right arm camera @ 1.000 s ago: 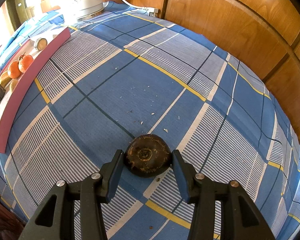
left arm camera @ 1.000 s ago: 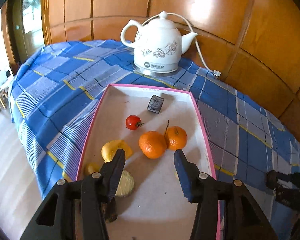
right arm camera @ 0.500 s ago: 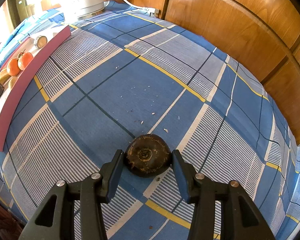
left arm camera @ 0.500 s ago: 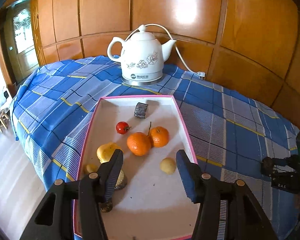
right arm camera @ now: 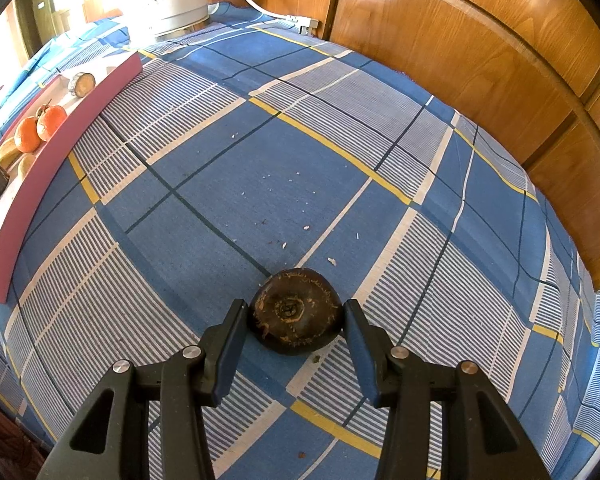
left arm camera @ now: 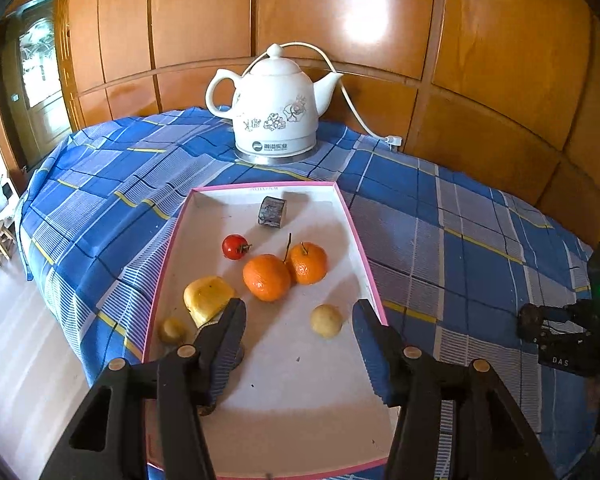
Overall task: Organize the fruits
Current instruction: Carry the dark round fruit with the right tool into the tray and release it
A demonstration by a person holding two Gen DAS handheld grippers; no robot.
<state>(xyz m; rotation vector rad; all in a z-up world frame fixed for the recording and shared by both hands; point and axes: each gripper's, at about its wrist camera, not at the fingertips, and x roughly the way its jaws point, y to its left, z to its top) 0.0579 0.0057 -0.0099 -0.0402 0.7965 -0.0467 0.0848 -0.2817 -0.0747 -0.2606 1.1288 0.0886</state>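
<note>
A pink-rimmed white tray (left arm camera: 362, 240) lies on the checked cloth. It holds two oranges (left arm camera: 267, 277), a small red fruit (left arm camera: 235, 246), a yellow fruit (left arm camera: 208, 298), two small yellowish fruits (left arm camera: 326, 321) and a dark cut piece (left arm camera: 272, 211). My left gripper (left arm camera: 298, 316) is open and empty above the tray's near half. My right gripper (right arm camera: 295, 322) has its fingers on both sides of a dark brown round fruit (right arm camera: 295, 316) lying on the cloth, right of the tray (right arm camera: 56, 144). The pads are close to its sides; contact is unclear.
A white electric kettle (left arm camera: 274, 114) with a cord stands behind the tray. Wooden wall panels (left arm camera: 480, 92) border the table's back and right. The table edge drops to the floor on the left. The right gripper shows in the left wrist view (left arm camera: 564, 332).
My left gripper has risen and pulled back from the tray, so more of the tray and a small yellowish fruit show. My right gripper has stayed around the dark fruit.
</note>
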